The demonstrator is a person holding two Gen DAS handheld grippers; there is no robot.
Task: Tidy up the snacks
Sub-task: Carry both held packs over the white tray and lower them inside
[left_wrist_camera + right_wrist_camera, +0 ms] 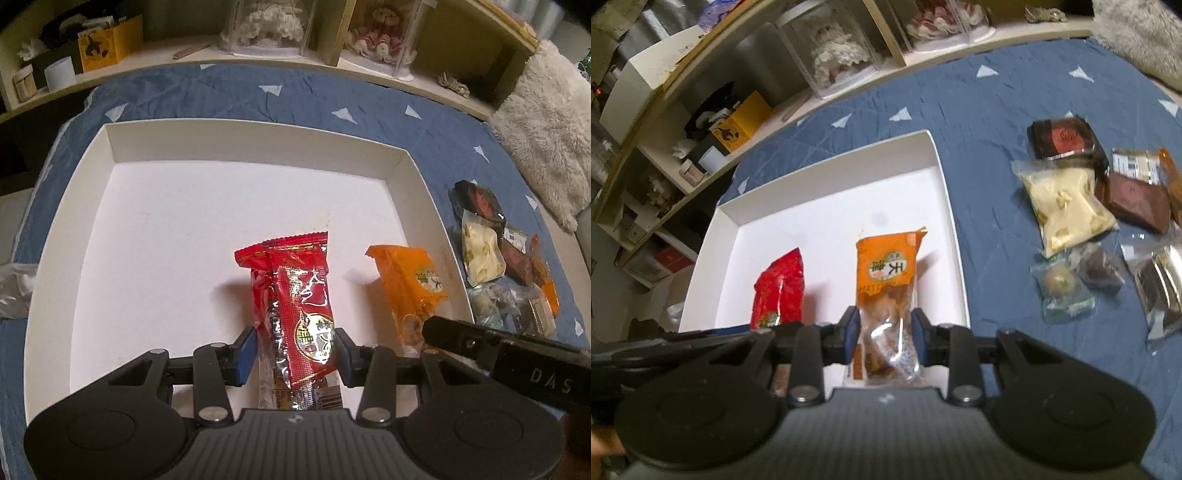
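Observation:
My left gripper (295,350) is shut on a red snack packet (295,291), held over the floor of a white box (236,140). My right gripper (885,339) is shut on an orange snack packet (886,273), over the same white box (834,158) near its right wall. In the left wrist view the orange packet (410,284) shows to the right with the other gripper's black finger across its lower end. The red packet (779,291) appears left of the orange one in the right wrist view.
Several loose snacks (1067,206) lie on the blue quilt (990,110) right of the box; they show as snacks (495,251) in the left wrist view too. Shelves (258,55) with clear cases and a yellow box (110,42) stand behind. A fluffy cushion (546,125) lies far right.

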